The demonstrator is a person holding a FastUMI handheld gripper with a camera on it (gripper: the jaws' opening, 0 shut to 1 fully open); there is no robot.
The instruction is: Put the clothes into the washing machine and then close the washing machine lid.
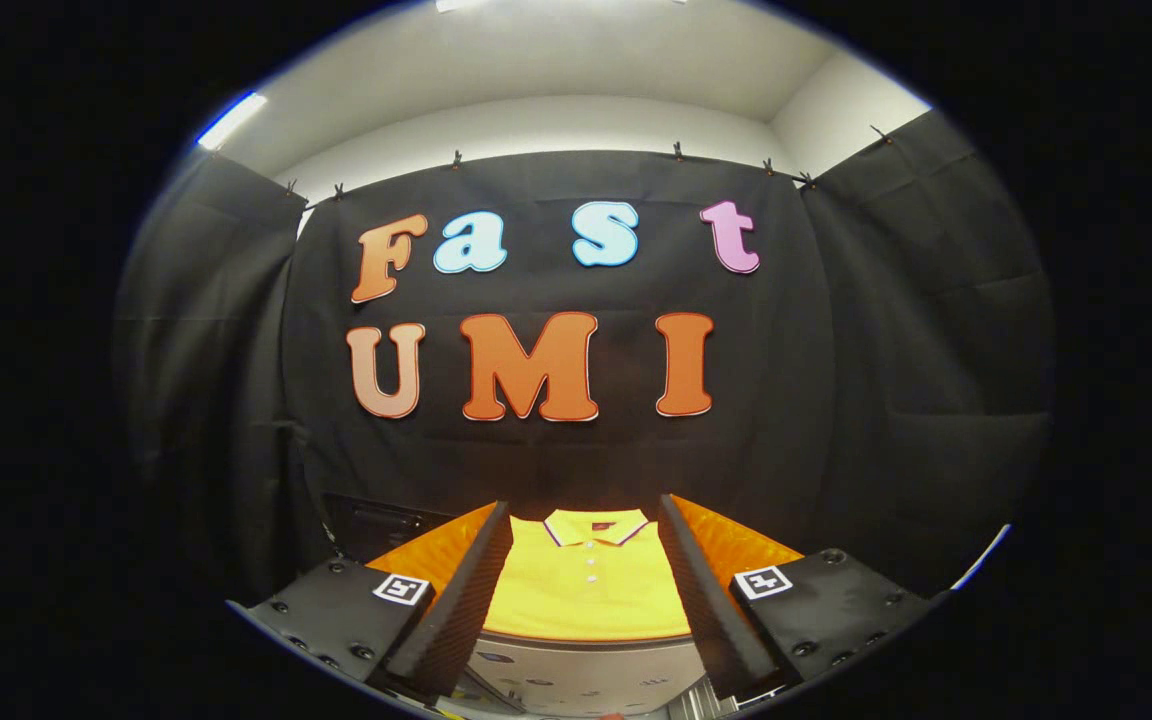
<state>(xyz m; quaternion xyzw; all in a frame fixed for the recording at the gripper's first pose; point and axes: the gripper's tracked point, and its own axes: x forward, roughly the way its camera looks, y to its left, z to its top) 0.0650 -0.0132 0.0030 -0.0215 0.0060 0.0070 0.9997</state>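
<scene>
A yellow polo shirt (pixel 588 585) with a striped collar and a buttoned placket lies flat just ahead of my gripper (pixel 584 520), showing between its two spread fingers. The gripper is open and holds nothing. The shirt rests on an orange surface (pixel 431 552) that extends past both fingers. Below the shirt's hem, close under the fingers, a pale grey panel (pixel 586 680) with small marks shows; I cannot tell whether it is part of the washing machine.
A dark boxy object (pixel 376 525) sits beyond the left finger against the black cloth wall (pixel 576 460). The cloth wall closes the space behind the shirt and on both sides.
</scene>
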